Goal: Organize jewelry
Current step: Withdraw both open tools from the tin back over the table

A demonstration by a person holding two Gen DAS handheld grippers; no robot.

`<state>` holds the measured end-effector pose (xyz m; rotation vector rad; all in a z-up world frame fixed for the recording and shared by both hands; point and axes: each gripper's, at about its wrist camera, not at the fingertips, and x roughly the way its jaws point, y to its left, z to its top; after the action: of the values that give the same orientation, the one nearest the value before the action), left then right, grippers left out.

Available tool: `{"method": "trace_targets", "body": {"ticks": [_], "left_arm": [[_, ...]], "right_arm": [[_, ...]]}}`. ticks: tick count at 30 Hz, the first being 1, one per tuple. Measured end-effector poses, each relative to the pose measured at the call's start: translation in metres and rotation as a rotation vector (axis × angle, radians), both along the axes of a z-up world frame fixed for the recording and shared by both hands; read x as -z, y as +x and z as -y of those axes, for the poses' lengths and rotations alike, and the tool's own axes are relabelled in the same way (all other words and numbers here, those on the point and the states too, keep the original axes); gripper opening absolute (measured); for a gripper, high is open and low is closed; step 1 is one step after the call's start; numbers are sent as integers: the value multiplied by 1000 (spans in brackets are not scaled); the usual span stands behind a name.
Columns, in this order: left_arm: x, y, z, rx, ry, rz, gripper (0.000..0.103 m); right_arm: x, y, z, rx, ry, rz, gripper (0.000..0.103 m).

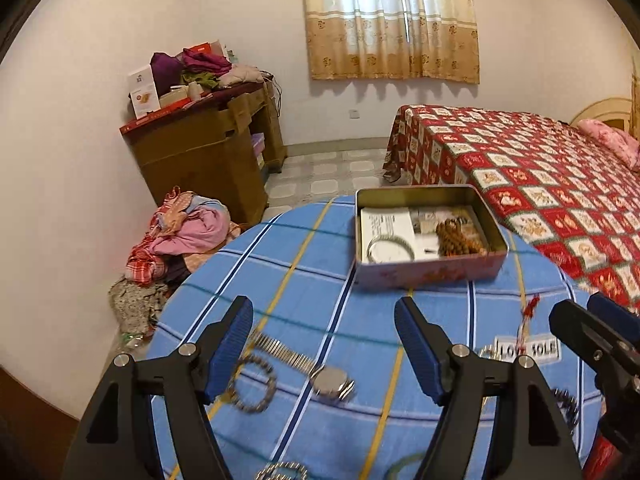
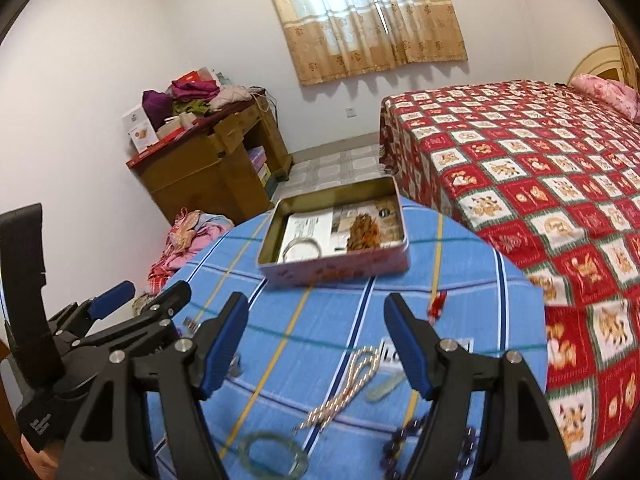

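My left gripper (image 1: 324, 344) hangs released above the wristwatch (image 1: 332, 385); I should lower straight (right gripper (image 2: 316, 340) released too) and pinch its case.

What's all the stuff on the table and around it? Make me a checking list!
Surface: round table, blue plaid cloth.
Job's things: open tin box holding brown beads and a silver bangle; outside it, watch, bead bracelet, pearl necklace, green bangle, purple beads.
Clutter: "LOVE" label, red tassel.
Grippers: left gripper and right gripper both open, holding nothing.
Cables: cord at desk.
Surroundings: bed, curtain, clothes pile.
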<state>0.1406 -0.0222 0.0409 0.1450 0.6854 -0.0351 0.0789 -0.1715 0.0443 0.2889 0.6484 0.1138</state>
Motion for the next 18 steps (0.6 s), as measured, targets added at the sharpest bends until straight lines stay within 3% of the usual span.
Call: {"method": "trace_targets", "body": {"ticks": [11,18], "left_arm": [[24,-59,-23,16,6,4,74],[58,-102,-67,44,-3,-13,74]], "right_arm": [[14,-51,-23,-50,-57,26,73],[39,-78,-23,-83,-125,-2,73]]}}
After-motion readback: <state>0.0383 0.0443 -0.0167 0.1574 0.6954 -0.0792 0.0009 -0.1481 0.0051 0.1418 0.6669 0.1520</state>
